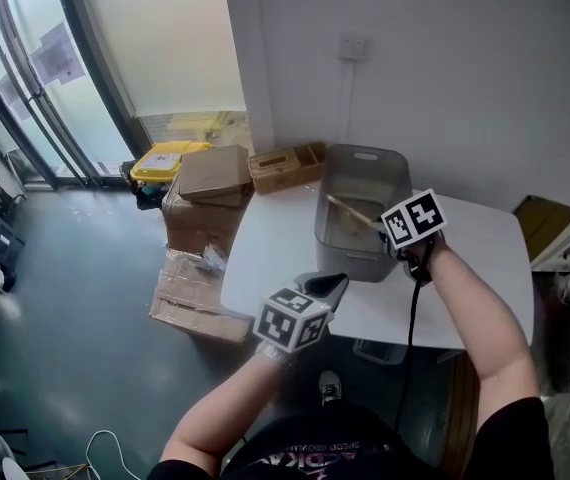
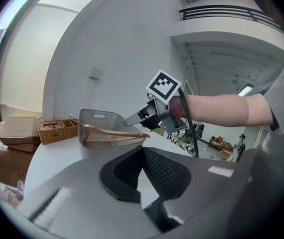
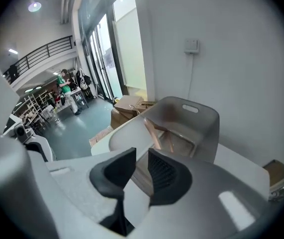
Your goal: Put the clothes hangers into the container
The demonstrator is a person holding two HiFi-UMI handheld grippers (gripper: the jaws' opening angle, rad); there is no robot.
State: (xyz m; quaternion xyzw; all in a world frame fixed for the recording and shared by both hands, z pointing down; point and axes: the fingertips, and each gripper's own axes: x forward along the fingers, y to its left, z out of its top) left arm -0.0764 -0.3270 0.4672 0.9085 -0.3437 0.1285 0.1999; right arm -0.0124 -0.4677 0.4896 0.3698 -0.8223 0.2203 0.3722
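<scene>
A grey plastic container [image 1: 360,208] stands on the white table [image 1: 275,248], towards its far side. A copper-coloured clothes hanger [image 1: 350,211] lies tilted in it, one end over the front rim. In the left gripper view this hanger [image 2: 112,132] rests across the container [image 2: 99,118]. My right gripper [image 1: 397,240] hovers at the container's front right corner, just by the hanger's end; its jaws stand a narrow gap apart and hold nothing [image 3: 142,156]. My left gripper [image 1: 333,283] hangs over the table's near edge, shut and empty [image 2: 143,153].
A wicker basket [image 1: 287,166] sits at the table's far left corner. Cardboard boxes [image 1: 210,183] and a yellow bin [image 1: 165,160] stand on the floor to the left. The wall runs right behind the container. A brown box [image 1: 543,223] lies past the table's right side.
</scene>
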